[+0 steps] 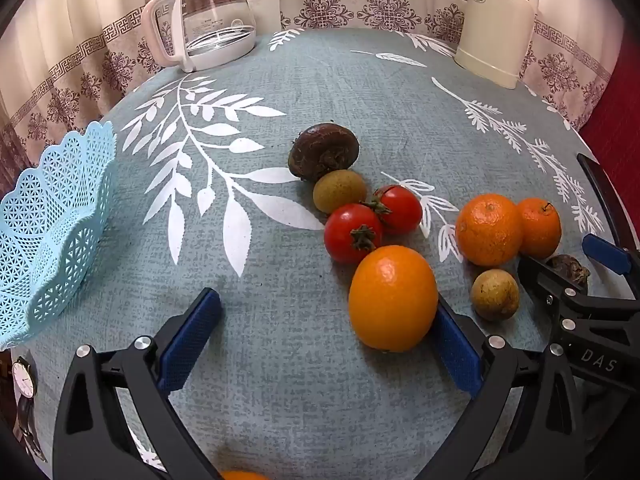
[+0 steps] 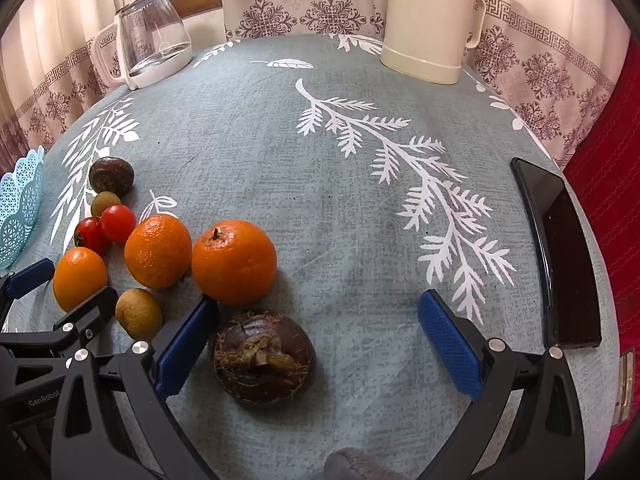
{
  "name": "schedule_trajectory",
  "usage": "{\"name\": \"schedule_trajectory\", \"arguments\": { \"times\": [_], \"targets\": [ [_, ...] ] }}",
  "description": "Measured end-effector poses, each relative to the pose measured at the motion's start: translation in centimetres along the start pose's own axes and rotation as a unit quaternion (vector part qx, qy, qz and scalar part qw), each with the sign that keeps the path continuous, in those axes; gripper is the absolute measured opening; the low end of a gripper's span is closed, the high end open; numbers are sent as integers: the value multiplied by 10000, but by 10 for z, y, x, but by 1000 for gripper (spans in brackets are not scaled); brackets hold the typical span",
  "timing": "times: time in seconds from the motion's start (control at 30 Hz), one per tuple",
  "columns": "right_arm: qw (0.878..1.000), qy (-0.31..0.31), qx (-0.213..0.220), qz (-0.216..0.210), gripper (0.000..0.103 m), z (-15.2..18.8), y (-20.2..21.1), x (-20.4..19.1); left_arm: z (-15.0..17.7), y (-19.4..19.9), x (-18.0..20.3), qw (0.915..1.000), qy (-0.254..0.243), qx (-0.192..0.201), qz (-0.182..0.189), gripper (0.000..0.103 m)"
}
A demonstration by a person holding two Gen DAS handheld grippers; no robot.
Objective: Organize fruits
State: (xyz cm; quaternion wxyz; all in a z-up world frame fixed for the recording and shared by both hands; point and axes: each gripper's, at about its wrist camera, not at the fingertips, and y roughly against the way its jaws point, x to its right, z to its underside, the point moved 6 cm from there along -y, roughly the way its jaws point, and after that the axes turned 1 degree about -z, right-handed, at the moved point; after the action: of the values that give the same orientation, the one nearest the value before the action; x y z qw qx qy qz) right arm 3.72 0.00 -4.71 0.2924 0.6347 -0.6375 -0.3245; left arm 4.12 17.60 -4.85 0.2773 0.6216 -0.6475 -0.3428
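My left gripper is open low over the tablecloth, and an oval orange lies just inside its right finger. Beyond it sit two tomatoes, a greenish-brown fruit and a dark water chestnut. Two mandarins and a small brown fruit lie to the right. My right gripper is open around a second water chestnut, which rests on the cloth nearer the left finger. The mandarins are just ahead of it. A light blue lattice basket stands at the far left.
A glass carafe and a cream thermos jug stand at the table's back edge. A black flat object lies along the right edge. A wristwatch lies at the near left. The two grippers are close together.
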Motion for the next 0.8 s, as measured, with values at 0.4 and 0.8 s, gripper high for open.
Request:
{"name": "schedule_trajectory", "arguments": {
  "times": [0.4, 0.8],
  "targets": [
    [10000, -3, 2, -3, 98, 0, 0, 0, 0, 0, 0, 10000, 4, -2, 1, 101],
    [10000, 0, 0, 0, 98, 0, 0, 0, 0, 0, 0, 10000, 1, 0, 1, 101]
  ]
}}
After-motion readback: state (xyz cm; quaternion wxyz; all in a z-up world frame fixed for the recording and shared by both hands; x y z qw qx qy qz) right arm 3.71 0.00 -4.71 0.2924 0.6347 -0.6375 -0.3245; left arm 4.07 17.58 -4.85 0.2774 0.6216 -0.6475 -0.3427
